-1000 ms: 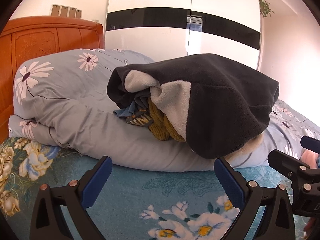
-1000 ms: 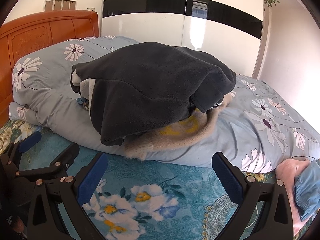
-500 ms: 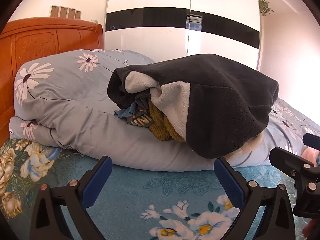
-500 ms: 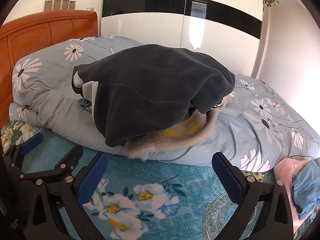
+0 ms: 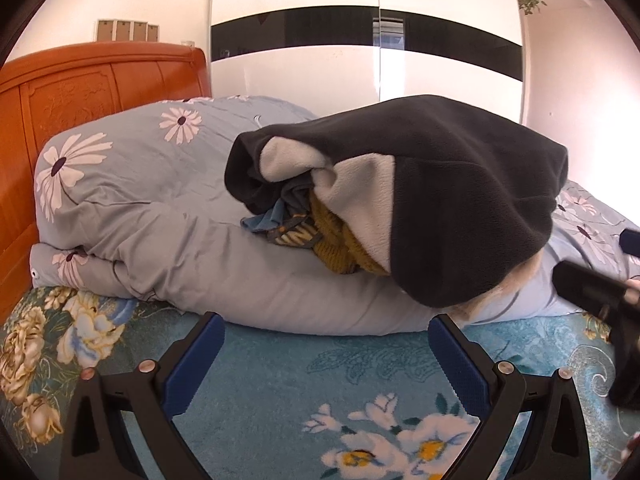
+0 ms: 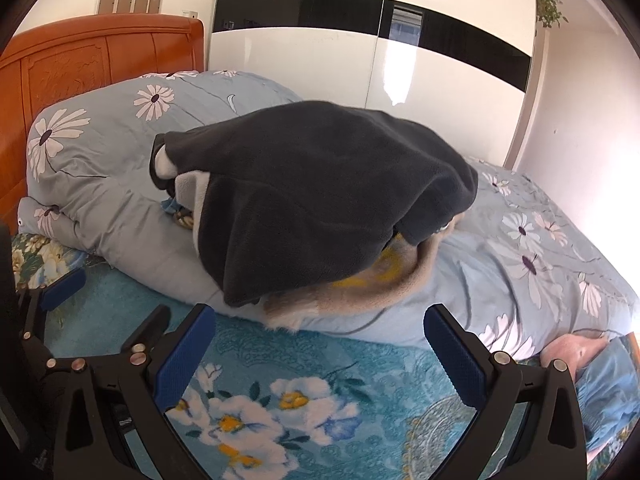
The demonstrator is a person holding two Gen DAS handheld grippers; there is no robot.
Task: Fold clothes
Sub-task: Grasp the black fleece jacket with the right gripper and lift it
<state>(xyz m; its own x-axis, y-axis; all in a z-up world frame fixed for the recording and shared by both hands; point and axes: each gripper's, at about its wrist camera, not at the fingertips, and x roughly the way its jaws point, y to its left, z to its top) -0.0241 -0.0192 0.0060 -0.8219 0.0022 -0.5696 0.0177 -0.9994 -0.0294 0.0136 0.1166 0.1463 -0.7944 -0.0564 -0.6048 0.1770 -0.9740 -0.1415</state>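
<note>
A dark fleece [image 5: 460, 200] hid most of the clothes pile [image 5: 320, 236] on the folded duvet [image 5: 160, 200]. Both claws, left gripper [image 5: 326, 354] and right gripper [image 6: 320, 344], hung released and empty over the floral bedsheet [image 6: 320, 364].

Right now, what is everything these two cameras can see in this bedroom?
fleece top: one, dark grey with pale lining, topping the pile on the duvet
mustard knit: one, tucked under it
tan furry garment: one, bottom of the pile
duvet: one, grey-blue with daisies, bunched up
bedsheet: one, teal floral
headboard: one, orange wood
wardrobe: one, white, black band
left gripper: open, empty
right gripper: open, empty
</note>
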